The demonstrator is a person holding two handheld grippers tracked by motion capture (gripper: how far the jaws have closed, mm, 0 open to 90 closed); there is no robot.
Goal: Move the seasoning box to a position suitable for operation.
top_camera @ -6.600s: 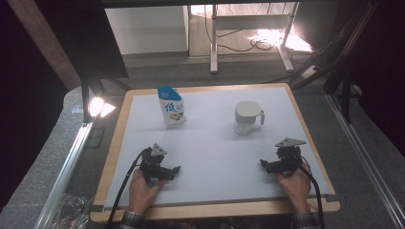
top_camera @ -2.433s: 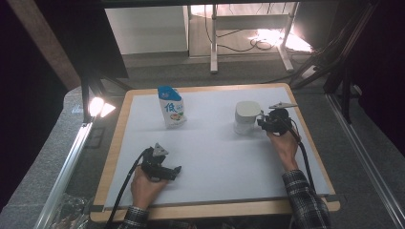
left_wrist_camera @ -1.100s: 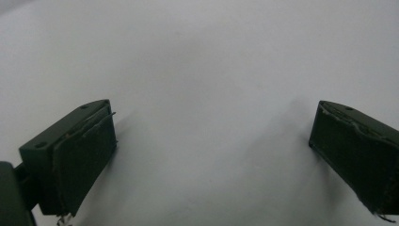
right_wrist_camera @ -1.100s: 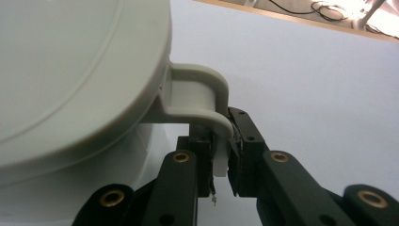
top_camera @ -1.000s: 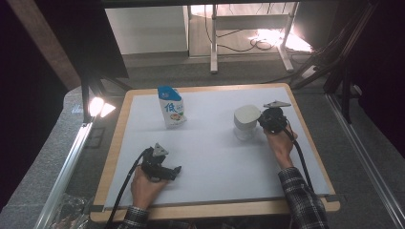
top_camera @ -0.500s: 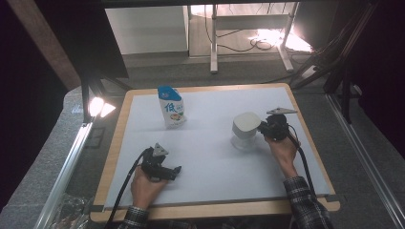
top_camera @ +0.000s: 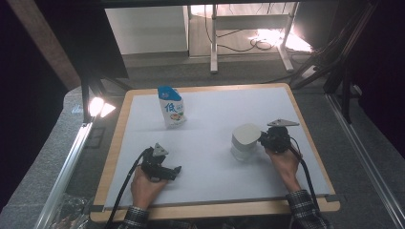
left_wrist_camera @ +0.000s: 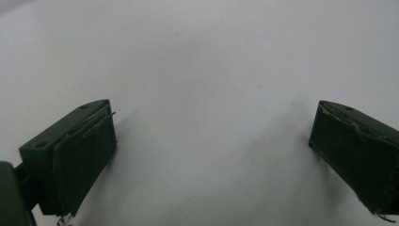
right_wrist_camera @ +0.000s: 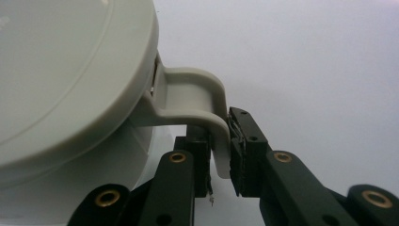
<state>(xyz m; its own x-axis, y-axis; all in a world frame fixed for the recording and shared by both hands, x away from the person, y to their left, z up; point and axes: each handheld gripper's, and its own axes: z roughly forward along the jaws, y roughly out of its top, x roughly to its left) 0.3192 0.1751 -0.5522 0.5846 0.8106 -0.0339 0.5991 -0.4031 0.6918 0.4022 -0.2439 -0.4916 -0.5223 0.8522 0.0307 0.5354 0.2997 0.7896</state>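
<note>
The mug is seen right of centre on the mat, its handle turned toward the right gripper, whose jaws are clamped on the handle's outer strap; the mug thus lies directly ahead of the fingers, and the carton stands well apart toward the far left; the left gripper is farther off, its jaws wide apart over bare mat; the mug's base is cut off in the right gripper view, so lift or tilt cannot be judged.
</note>
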